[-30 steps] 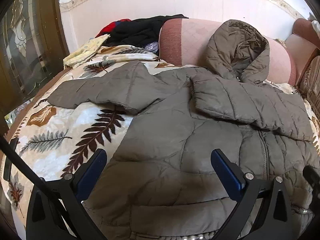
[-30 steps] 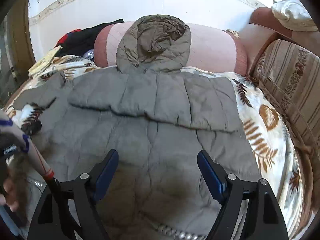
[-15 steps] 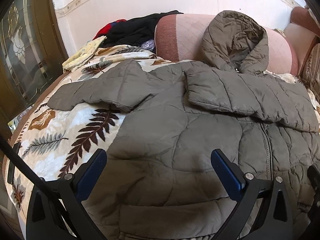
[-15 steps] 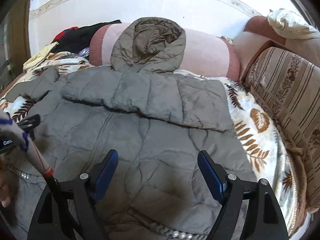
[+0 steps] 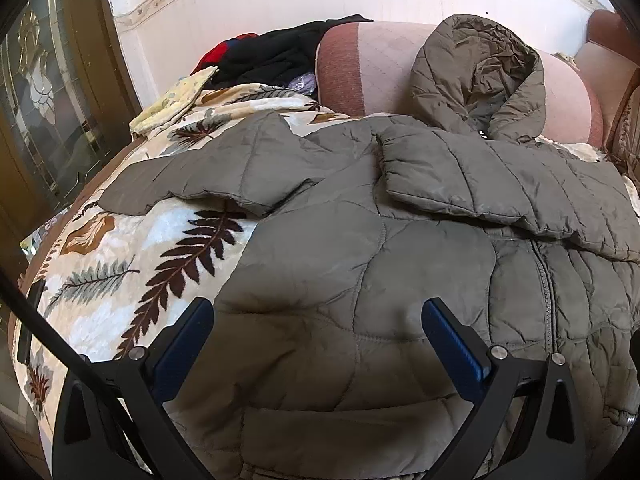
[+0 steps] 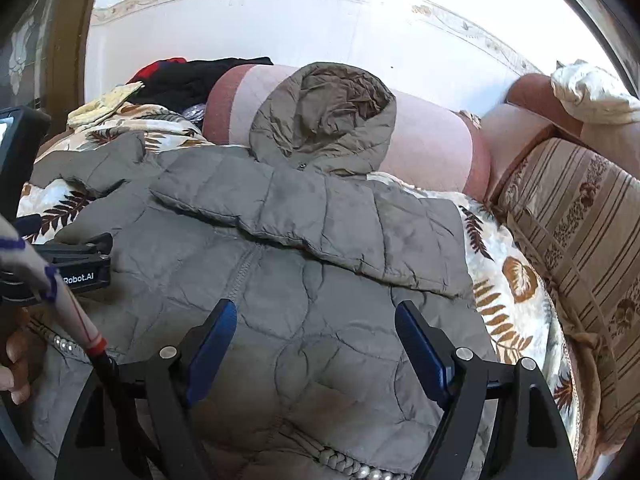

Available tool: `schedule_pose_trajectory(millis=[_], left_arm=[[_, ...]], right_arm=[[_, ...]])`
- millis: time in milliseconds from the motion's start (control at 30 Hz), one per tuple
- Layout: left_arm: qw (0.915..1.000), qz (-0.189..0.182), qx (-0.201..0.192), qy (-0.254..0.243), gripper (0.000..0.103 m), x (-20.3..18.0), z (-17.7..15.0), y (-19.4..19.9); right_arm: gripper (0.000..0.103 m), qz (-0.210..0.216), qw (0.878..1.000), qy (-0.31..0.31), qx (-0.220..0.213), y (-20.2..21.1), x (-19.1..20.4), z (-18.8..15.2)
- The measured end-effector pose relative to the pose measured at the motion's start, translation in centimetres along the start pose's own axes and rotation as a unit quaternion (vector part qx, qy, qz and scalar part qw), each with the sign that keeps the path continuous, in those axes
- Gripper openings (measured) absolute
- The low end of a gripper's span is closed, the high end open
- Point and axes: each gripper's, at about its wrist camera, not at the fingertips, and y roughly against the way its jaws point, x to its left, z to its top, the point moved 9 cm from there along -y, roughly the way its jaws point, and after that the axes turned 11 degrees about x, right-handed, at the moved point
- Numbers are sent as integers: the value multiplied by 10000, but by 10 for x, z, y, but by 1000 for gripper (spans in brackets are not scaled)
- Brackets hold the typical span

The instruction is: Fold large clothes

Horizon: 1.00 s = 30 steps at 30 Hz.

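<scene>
Jaws spread on both grippers — left gripper (image 5: 318, 320), right gripper (image 6: 316, 320) — one jacket (image 5: 360, 264), two sleeves

A grey-olive quilted hooded jacket (image 5: 360, 280) is spread front side up on the bed, zipper closed. One sleeve (image 6: 320, 220) is folded across the chest, the other sleeve (image 5: 208, 176) is stretched out sideways. The hood (image 6: 328, 120) is leaned against the bolster.

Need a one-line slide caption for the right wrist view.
Open right gripper above an olive hooded jacket spread on a leaf-print blanket, one sleeve folded across its chest.
</scene>
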Motion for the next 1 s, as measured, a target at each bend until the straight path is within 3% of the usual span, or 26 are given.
schedule_pose_trajectory(millis=[700,867,1000], left_arm=[[9995,73,233,195,103,23,-20,-3],[9988,-99,190,443,103,52,-17,20],[9963,-173,317,778,103,96,-6,25]], right_arm=[[89,295,9990,267,186,-10,25,-1],[89,653,9975,235,159,-2,29,0],[89,739,9971,123,126,1,22,3]])
